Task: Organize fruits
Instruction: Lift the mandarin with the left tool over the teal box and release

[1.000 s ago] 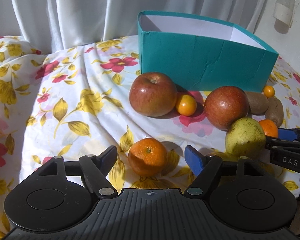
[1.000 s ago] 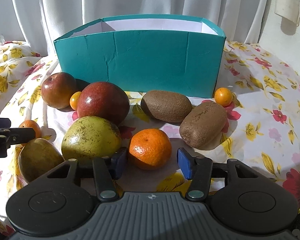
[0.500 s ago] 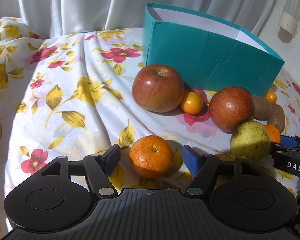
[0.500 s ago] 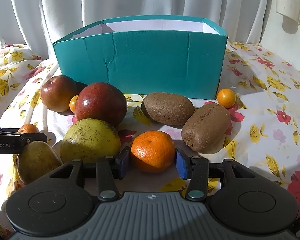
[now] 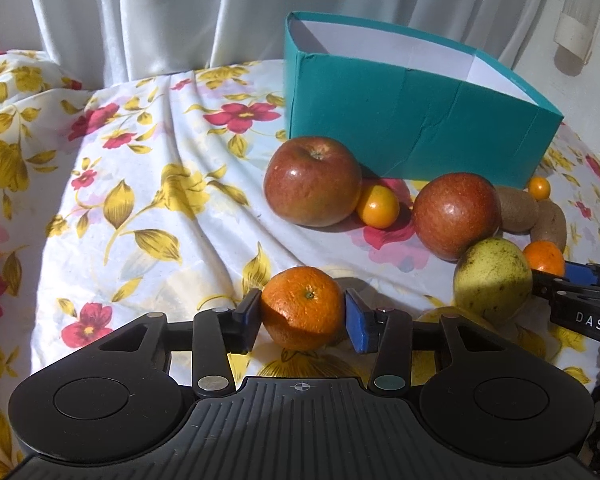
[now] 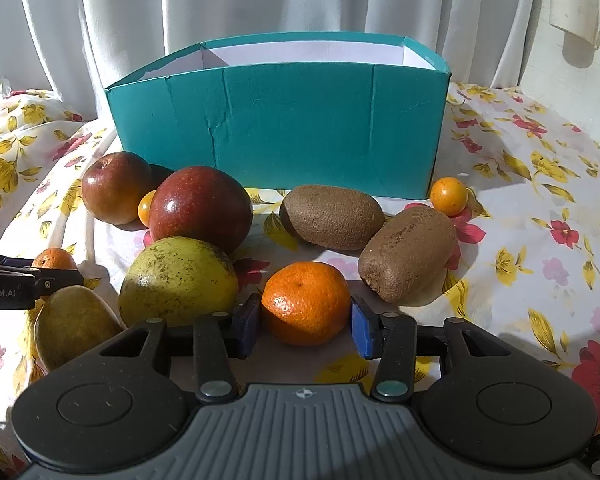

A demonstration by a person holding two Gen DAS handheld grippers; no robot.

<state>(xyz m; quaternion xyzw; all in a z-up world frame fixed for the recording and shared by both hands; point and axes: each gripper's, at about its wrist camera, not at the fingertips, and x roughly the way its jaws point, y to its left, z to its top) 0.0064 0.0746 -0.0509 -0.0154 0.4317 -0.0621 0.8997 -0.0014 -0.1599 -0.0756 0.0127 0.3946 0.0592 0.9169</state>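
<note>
We have each mandarin between blue pads: left hand-held gripper point(image 5: 302, 318) grasping one mandarin point(image 5: 303, 312), right hand-held gripper point(image 6: 305, 322) grasping another point(image 6: 306, 303). Light, soft-skinned fruit; we squeeze gently across the middle.

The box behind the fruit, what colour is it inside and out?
The box is teal outside and white inside, clearest in the right wrist view.

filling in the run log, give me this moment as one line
left claw: shut on left mandarin | right claw: shut on right mandarin | both mandarins on cloth | teal box: no fruit visible inside
</note>
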